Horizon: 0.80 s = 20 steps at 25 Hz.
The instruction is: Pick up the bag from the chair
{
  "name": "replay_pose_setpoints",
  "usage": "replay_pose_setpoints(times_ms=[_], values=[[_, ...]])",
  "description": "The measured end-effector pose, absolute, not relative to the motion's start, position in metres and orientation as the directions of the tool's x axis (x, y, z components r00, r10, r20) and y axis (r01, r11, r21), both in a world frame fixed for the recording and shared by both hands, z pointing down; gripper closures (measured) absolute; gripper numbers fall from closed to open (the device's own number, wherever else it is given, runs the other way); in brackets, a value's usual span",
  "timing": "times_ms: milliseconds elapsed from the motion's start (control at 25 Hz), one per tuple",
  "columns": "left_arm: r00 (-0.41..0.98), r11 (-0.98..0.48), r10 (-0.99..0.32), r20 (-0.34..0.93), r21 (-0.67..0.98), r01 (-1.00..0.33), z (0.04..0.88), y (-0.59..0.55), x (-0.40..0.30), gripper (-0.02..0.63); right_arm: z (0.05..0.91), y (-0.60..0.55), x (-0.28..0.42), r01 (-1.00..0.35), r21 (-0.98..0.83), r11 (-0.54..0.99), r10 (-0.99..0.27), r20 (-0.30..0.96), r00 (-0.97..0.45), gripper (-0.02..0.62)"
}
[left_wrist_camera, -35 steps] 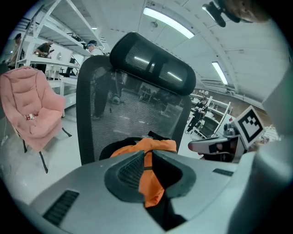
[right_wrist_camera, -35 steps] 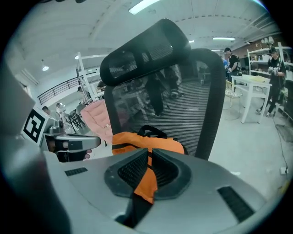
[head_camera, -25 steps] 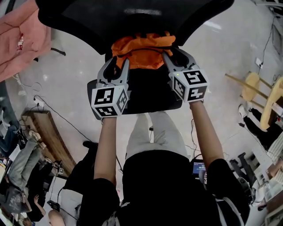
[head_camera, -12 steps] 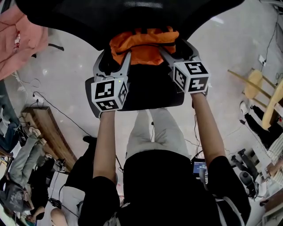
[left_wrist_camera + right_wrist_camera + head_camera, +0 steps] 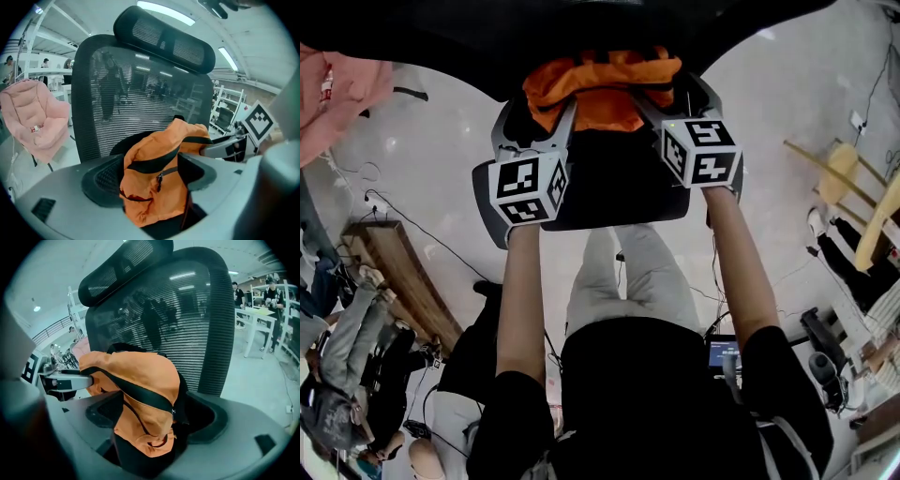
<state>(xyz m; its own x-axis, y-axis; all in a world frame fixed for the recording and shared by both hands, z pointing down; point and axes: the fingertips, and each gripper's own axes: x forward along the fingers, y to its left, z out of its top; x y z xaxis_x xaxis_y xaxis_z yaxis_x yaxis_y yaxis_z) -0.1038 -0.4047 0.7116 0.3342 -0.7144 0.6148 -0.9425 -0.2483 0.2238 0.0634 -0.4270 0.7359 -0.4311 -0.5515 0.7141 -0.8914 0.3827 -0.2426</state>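
— bag point(image 5: 602, 89), orange, squeezed from two sides. from the head view, only a crumpled top over the black seat point(image 5: 619, 197), tucked just under the dark backrest point(image 5: 581, 23).
— anything more from the gripper views?
— plenty. along the left gripper point(image 5: 152, 185): jaws closed onto loose fabric, folds bulging up between the dark pads. along the right gripper point(image 5: 152, 423): same story at the other end, jaws pressed on the cloth, black strap point(image 5: 140, 392) running slantwise across the orange. also shows the backrest's weave and a headrest point(image 5: 164, 40) above it, neither legible from overhead.
— and the head view's own share?
— left marker cube point(image 5: 525, 187), right marker cube point(image 5: 701, 150), bare forearms point(image 5: 522, 300) behind them, pale glossy floor point(image 5: 431, 131) all round.
— resting on the seat or clear of it?
— held in front of the backrest, above the seat. cannot tell whether the underside touches the cushion.
— anything inside?
— hidden. slack and half collapsed, with a small zip pull point(image 5: 160, 178) dangling on the front.
— textures?
— thin, crinkly cloth with flat black webbing. fine horizontal mesh in a rounded black frame. smooth grey gripper shells. off to the side, a pink padded chair point(image 5: 33, 117), quilted and soft-looking.
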Motion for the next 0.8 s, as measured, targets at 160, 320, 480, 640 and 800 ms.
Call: replay_pose_setpoints(times_ms=[160,320,480,640,800], values=[[0.338,-0.261,-0.704,0.624,0.215,-0.941,0.72,-0.409,-0.102,0.267,0.743,-0.43,0.061,-0.891,-0.237,0.388,-0.544,0.721,-0.428,0.212],[0.343,-0.258,-0.697,0.63,0.225,-0.939,0.727,-0.414,-0.1,0.267,0.75,-0.434,0.06,-0.891,-0.251,0.379,-0.537,0.724,-0.433,0.212],[0.35,-0.26,-0.692,0.631,0.235,-0.937,0.73,-0.417,-0.1,0.267,0.752,-0.437,0.058,-0.886,-0.266,0.38,-0.537,0.716,-0.445,0.213],[0.359,-0.256,-0.681,0.638,0.252,-0.933,0.732,-0.417,-0.097,0.268,0.754,-0.438,0.057,-0.878,-0.281,0.387,-0.531,0.711,-0.461,0.213],[0.358,-0.242,-0.67,0.65,0.264,-0.934,0.732,-0.418,-0.098,0.268,0.754,-0.437,0.053,-0.87,-0.291,0.399,-0.524,0.706,-0.477,0.215]])
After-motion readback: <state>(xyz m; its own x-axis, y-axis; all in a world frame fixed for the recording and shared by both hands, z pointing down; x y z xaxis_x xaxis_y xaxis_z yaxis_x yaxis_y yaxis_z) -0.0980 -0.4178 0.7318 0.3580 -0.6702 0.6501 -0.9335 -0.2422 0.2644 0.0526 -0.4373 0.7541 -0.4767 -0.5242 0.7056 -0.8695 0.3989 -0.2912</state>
